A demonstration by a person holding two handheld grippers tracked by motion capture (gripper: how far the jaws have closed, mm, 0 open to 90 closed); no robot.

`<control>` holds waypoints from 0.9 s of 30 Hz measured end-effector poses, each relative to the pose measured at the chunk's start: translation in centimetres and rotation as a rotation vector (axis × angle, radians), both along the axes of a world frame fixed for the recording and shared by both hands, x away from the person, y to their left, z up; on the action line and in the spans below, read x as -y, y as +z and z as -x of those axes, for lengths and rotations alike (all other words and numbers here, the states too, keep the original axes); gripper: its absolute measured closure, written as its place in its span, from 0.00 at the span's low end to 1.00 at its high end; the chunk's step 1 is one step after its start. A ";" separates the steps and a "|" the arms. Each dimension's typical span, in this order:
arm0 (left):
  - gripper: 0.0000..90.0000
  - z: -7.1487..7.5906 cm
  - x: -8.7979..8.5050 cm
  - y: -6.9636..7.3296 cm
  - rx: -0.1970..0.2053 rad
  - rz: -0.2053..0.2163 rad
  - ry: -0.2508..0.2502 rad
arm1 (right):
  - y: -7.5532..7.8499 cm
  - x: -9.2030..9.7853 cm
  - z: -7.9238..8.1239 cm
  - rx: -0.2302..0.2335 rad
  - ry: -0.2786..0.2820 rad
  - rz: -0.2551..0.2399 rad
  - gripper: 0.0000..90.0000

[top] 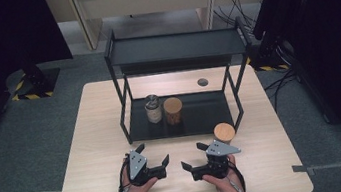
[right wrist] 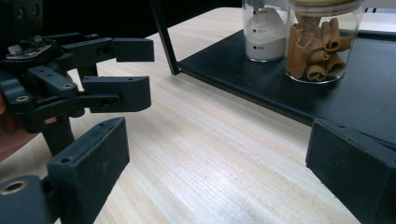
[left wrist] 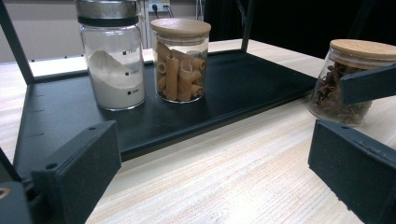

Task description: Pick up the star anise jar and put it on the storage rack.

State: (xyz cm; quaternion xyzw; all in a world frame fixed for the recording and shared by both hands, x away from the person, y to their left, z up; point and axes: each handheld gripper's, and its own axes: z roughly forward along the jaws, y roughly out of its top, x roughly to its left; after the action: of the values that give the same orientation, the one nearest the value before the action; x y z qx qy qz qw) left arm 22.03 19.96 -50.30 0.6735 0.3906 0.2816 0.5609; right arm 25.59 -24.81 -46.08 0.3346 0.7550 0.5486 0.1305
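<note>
A black two-tier rack [top: 206, 112] stands on the wooden table [top: 95, 152]. Its lower shelf [left wrist: 243, 88] carries a metal-lidded jar of white powder [top: 152, 108] [left wrist: 114, 60] [right wrist: 266, 32]. Touching it on the right is a wooden-lidded jar of brown rolled sticks [top: 173, 110] [left wrist: 181, 60] [right wrist: 322, 46]. A third wooden-lidded jar of dark star-shaped spice [top: 224, 133] [left wrist: 343, 88] sits on the table by the rack's front right leg. My left gripper [top: 153, 154] [left wrist: 210, 186] [right wrist: 139, 71] and right gripper [top: 193, 156] [right wrist: 219, 177] rest near the front edge. Both are open and hold nothing.
The rack's top shelf [top: 177, 47] overhangs the jars, and its thin legs [top: 123, 113] stand at the corners. A round cable hole [top: 202, 82] sits in the table behind the rack. Bare tabletop lies left and right of the grippers.
</note>
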 end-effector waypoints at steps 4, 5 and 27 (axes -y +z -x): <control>0.02 0.0 0.0 0.0 0.002 0.003 0.001 | 0.0 0.2 0.3 0.000 0.001 -0.003 0.07; 0.02 0.0 0.0 -0.1 0.002 0.002 0.001 | 0.0 0.2 0.4 -0.001 0.001 -0.003 0.07; 0.02 0.1 0.0 -0.1 0.005 0.001 0.000 | 0.0 1.5 2.0 0.009 -0.006 -0.007 0.07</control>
State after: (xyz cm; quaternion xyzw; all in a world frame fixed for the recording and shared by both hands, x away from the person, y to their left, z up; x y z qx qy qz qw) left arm 21.95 19.94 -50.36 0.6726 0.3893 0.2831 0.5620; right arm 23.59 -26.30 -46.11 0.3350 0.7514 0.5524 0.1346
